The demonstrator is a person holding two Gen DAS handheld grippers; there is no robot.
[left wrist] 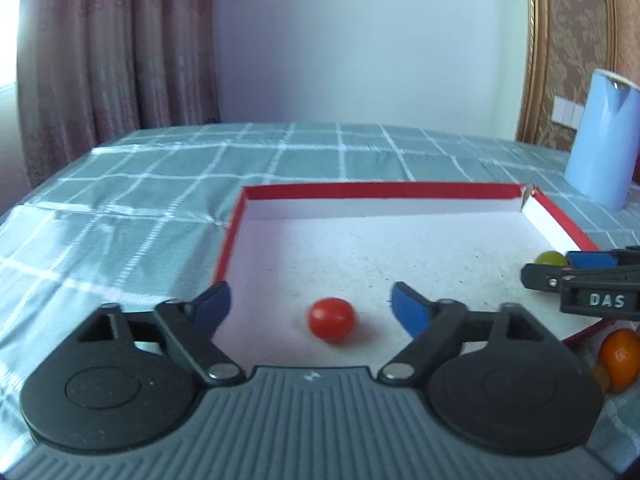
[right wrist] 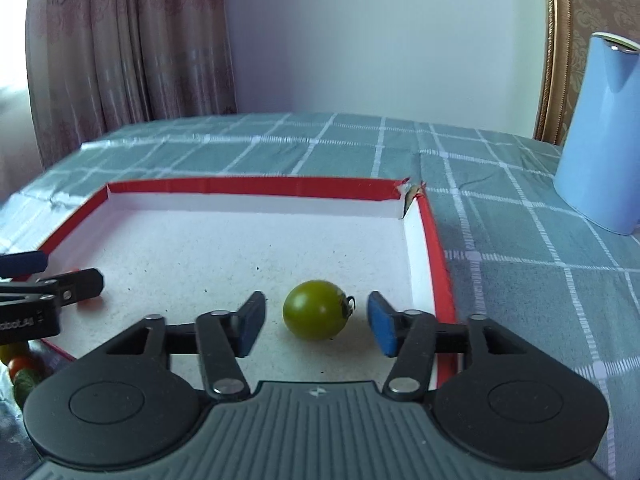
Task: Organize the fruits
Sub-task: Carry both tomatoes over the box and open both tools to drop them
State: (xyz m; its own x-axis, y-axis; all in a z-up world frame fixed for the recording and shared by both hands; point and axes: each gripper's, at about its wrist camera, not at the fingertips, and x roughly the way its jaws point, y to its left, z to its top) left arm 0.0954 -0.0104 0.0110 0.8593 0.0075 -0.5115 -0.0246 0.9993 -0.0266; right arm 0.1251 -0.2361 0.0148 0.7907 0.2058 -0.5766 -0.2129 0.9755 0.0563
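Inside red-rimmed box [right wrist: 436, 248]: left gripper [left wrist: 310, 306] open around round red tomato [left wrist: 331, 318]; right gripper [right wrist: 316, 320] open around glossy green tomato [right wrist: 314, 314]. Only the left view shows what is possibly an orange [left wrist: 620, 360] outside.

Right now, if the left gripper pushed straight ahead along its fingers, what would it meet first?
Most likely the red tomato, which lies on the tray floor between the open fingers of the left gripper, untouched. Beyond it only bare floor and the far wall, though depth is uncertain.
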